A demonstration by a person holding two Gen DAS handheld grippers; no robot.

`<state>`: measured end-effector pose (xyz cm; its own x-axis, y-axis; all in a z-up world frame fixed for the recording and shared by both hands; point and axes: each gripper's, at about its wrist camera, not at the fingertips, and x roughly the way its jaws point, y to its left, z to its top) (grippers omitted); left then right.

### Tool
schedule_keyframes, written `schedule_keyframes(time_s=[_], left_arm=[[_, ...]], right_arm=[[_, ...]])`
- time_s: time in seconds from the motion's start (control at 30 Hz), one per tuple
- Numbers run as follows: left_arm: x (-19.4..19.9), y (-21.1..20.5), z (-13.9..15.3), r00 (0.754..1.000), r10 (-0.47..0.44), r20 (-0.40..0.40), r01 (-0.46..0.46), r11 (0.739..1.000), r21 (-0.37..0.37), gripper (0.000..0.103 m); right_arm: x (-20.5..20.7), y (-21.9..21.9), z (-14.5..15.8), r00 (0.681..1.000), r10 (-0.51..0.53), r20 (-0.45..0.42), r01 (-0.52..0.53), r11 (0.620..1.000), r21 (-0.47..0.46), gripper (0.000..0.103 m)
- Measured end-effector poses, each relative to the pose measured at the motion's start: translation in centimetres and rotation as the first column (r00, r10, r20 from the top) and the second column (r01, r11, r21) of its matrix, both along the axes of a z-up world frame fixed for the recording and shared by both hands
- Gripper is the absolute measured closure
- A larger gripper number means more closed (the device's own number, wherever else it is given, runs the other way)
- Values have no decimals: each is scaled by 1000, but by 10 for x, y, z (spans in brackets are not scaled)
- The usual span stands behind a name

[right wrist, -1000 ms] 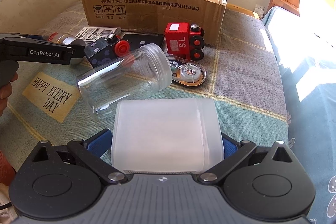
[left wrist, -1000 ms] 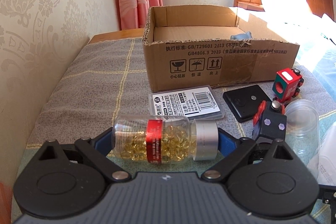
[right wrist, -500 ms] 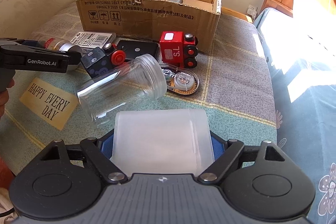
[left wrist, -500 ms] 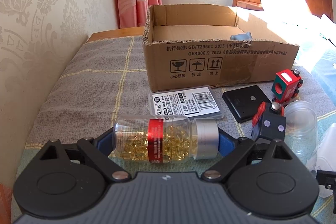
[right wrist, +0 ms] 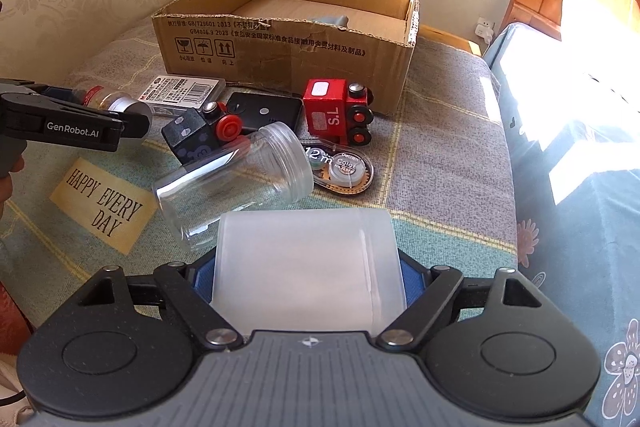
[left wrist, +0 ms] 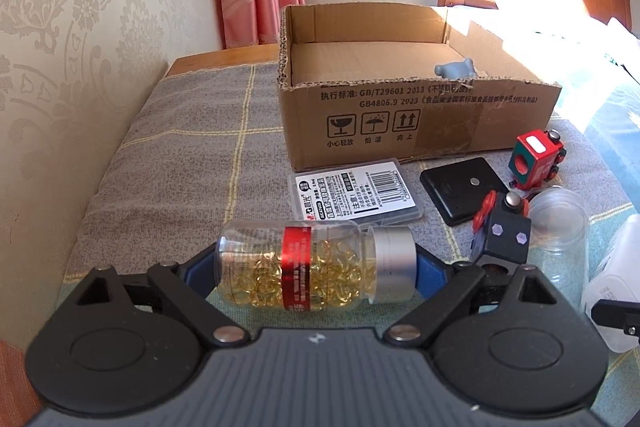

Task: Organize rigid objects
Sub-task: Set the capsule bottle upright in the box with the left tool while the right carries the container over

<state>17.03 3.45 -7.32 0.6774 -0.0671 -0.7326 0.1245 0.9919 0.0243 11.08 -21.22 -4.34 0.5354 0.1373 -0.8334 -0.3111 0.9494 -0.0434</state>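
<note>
**Two loads in hand, one open box ahead**

The left hand-held gripper (left wrist: 316, 263) clamps a capsule bottle (left wrist: 316, 265) end to end, base against one blue pad and silver cap against the other, the bottle lying crosswise just above the bed (left wrist: 180, 155). The right hand-held gripper (right wrist: 308, 275) grips a frosted tub (right wrist: 306, 267) by its sides. Both loads sit short of the cardboard box (left wrist: 400, 119), which stands further back on the bed with a small grey item (left wrist: 456, 69) already inside.

The risks appear to lie in the carry. The bottle is smooth and round, pinched only at its ends; a tilt or a slackened squeeze could let it pivot and slip out. The tub looks slick and slightly flexible, so heavy pressure may bow it and light pressure may let it slide.

Clutter lies between grippers and box: a clear jar (right wrist: 236, 183) on its side, a black block (right wrist: 200, 137), a red train (right wrist: 336, 111), a tape dispenser (right wrist: 344, 169), a black pad (right wrist: 266, 111) and a flat case (right wrist: 186, 91). A low pass could knock the jar rolling or catch the box's ragged front wall. With both grippers converging on one opening, they could also collide.
</note>
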Motion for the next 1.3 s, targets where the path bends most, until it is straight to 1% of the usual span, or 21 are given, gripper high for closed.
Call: schedule_keyframes(time_s=[0.13, 0.3, 0.43, 0.5, 0.6, 0.67, 0.77, 0.83, 0.9, 0.97, 1.0, 1.1, 1.3], left_arm=[[-5, -2, 19, 999, -25, 25, 25, 1000, -2, 10], [0, -11, 51, 993, -61, 96, 63, 998, -12, 10], [21, -23, 72, 985, -71, 154, 72, 997, -3, 10], [40, -31, 79, 982, -74, 174, 75, 997, 0, 10], [71, -41, 80, 983, -75, 168, 77, 997, -3, 10], [91, -46, 76, 986, -76, 149, 78, 997, -7, 10], [116, -53, 72, 987, -73, 141, 76, 997, -14, 10], [129, -56, 69, 986, -67, 154, 73, 997, -31, 10], [136, -57, 67, 985, -32, 172, 35, 999, -16, 7], [135, -56, 69, 980, -20, 199, 19, 1000, 11, 7], [133, -55, 70, 979, -24, 200, 22, 1000, 11, 7], [119, -45, 74, 979, -15, 205, 18, 1000, -14, 3], [70, -26, 77, 985, 20, 171, -16, 1000, -24, 2]], right_arm=[[3, -4, 13, 1000, 27, 15, -27, 1000, 7, 16], [13, -8, 31, 997, 55, 53, -55, 998, 9, 16], [28, -11, 46, 993, 71, 99, -73, 997, 17, 16], [35, -11, 52, 990, 77, 121, -80, 997, 20, 16], [48, -13, 58, 987, 81, 142, -86, 996, 29, 16], [57, -14, 61, 985, 81, 152, -86, 996, 27, 16], [69, -16, 61, 985, 79, 151, -84, 996, 27, 16], [75, -17, 59, 986, 73, 148, -77, 997, 25, 16], [81, -18, 58, 987, 66, 147, -70, 997, 26, 16], [86, -20, 59, 987, 56, 148, -62, 997, 35, 16], [88, -20, 59, 987, 53, 149, -59, 997, 39, 16], [94, -21, 63, 986, 50, 157, -57, 997, 41, 16], [118, -15, 74, 983, 61, 173, -69, 997, 43, 16]])
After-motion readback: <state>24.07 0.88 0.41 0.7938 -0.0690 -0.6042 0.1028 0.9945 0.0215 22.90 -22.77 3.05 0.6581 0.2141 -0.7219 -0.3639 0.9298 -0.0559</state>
